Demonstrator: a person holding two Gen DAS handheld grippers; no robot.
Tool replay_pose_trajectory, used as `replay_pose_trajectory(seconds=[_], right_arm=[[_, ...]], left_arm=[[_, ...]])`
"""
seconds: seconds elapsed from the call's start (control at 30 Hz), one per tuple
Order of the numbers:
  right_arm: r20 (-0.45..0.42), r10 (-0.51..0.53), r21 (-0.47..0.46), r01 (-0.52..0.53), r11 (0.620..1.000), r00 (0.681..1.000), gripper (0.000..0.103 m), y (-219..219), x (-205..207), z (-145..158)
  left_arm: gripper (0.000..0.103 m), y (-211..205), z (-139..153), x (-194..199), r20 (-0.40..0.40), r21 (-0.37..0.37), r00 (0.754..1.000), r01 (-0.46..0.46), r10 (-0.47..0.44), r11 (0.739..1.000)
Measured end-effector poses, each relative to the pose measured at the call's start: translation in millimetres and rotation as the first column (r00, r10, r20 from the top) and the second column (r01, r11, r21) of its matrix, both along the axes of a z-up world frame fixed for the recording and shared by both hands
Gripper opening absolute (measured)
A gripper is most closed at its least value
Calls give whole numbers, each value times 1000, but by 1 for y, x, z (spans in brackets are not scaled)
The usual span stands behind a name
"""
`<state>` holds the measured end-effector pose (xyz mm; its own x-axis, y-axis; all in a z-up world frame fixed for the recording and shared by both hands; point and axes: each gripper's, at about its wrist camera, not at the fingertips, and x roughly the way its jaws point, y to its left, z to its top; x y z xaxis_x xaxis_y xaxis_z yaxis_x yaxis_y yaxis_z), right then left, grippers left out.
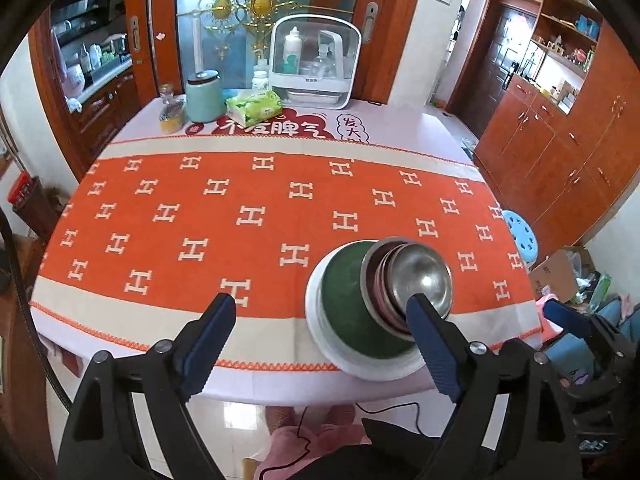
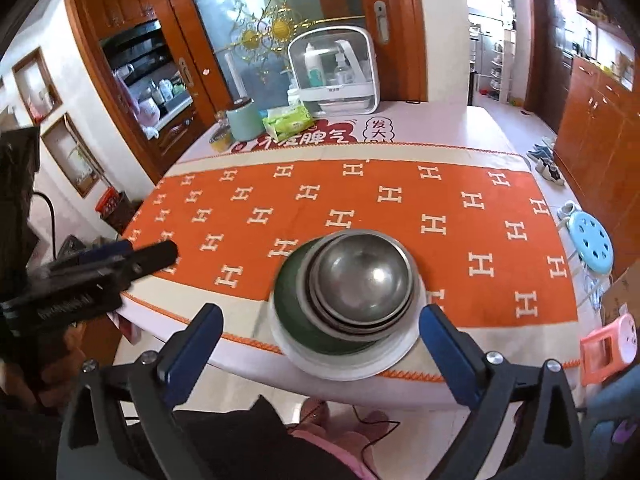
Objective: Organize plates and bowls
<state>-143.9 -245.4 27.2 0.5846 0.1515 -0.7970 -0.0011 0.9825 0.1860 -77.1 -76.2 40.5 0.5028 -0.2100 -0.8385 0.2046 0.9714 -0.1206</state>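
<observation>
A stack stands near the table's front edge: a white plate point(image 1: 352, 364) at the bottom, a dark green plate point(image 1: 344, 304) on it, and nested steel bowls point(image 1: 420, 280) on top. The same stack shows in the right wrist view, with white plate point(image 2: 340, 366), green plate point(image 2: 292, 304) and steel bowls point(image 2: 360, 276). My left gripper point(image 1: 320, 308) is open and empty, its right fingertip in front of the bowls. My right gripper point(image 2: 320, 316) is open and empty, with the stack between and beyond its fingers. The left gripper also shows at the left of the right wrist view point(image 2: 120, 256).
The table carries an orange cloth with white H marks point(image 1: 256, 216). At its far end stand a mint jar point(image 1: 204, 96), a tissue pack point(image 1: 256, 106) and a white bottle cabinet point(image 1: 314, 60). A blue stool point(image 2: 592, 244) stands to the right. Wooden cupboards point(image 1: 560, 136) line the right wall.
</observation>
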Motion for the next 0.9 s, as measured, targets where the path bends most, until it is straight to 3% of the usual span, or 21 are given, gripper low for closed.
replay_pose_trajectory(seconds=[0.17, 0.37, 0.53, 0.9], right_arm=[[25, -57, -69, 59, 996, 998, 103, 19, -15, 6], [12, -142, -65, 143, 988, 990, 103, 21, -30, -1], [-15, -191, -53, 190, 980, 981, 103, 19, -39, -10], [10, -245, -64, 245, 967, 970, 103, 13, -38, -9]], left_arm=[[86, 8, 6, -15, 31, 39, 999, -20, 18, 999], [86, 17, 5, -28, 64, 93, 996, -69, 63, 993], [87, 8, 7, -39, 107, 127, 994, -39, 26, 991], [102, -8, 10, -39, 147, 173, 989, -7, -19, 985]])
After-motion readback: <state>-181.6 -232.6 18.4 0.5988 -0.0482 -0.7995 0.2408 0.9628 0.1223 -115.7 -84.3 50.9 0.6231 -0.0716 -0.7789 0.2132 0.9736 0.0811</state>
